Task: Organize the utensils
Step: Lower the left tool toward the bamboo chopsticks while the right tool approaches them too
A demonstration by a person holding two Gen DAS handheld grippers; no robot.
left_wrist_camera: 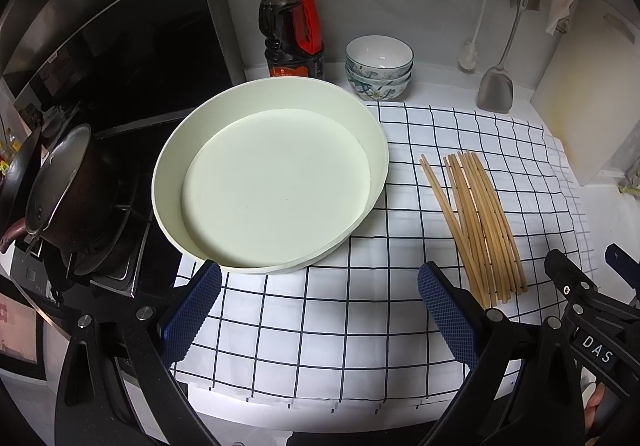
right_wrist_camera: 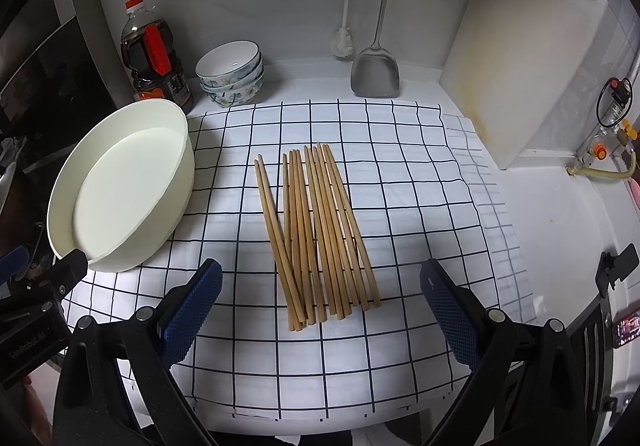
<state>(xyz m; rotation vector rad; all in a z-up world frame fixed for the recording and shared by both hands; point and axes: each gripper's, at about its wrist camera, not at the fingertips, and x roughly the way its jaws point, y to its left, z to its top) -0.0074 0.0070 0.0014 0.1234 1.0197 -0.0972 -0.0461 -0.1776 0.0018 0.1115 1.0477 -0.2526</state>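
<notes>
Chopsticks point(right_wrist_camera: 318, 232) lie in a loose bundle on the checked cloth point(right_wrist_camera: 360, 346) that covers the tabletop, their thick ends toward the cameras and one pair splayed off to the left of the rest. The right gripper point(right_wrist_camera: 320, 310) hangs low over the cloth just in front of them, jaws wide apart and holding nothing. To the left of the bundle sits a round cream tub point(right_wrist_camera: 176, 182), bare inside, its near edge on the cloth.

From the left wrist the tub point(left_wrist_camera: 360, 118) fills the middle of the picture and the chopsticks point(left_wrist_camera: 476, 224) run off to the right; the left gripper point(left_wrist_camera: 320, 314) also has its jaws spread apart and bare, one pad close to the tub's near rim. Only this view takes in the stove side — a dark pot point(left_wrist_camera: 68, 194) on a burner just left of the tub.

Only the right wrist shows the far right of the tabletop — a gas valve point(right_wrist_camera: 616, 94) and a yellowish hose point(right_wrist_camera: 600, 172) beyond the white cutting board point(right_wrist_camera: 520, 58) that leans on the wall.

Both views share the back row: a red-capped bottle of dark sauce point(right_wrist_camera: 154, 54), a stack of patterned bowls point(right_wrist_camera: 232, 72), a metal spatula point(right_wrist_camera: 375, 74) hanging with its blade near the tabletop, and a white brush point(right_wrist_camera: 343, 42).
</notes>
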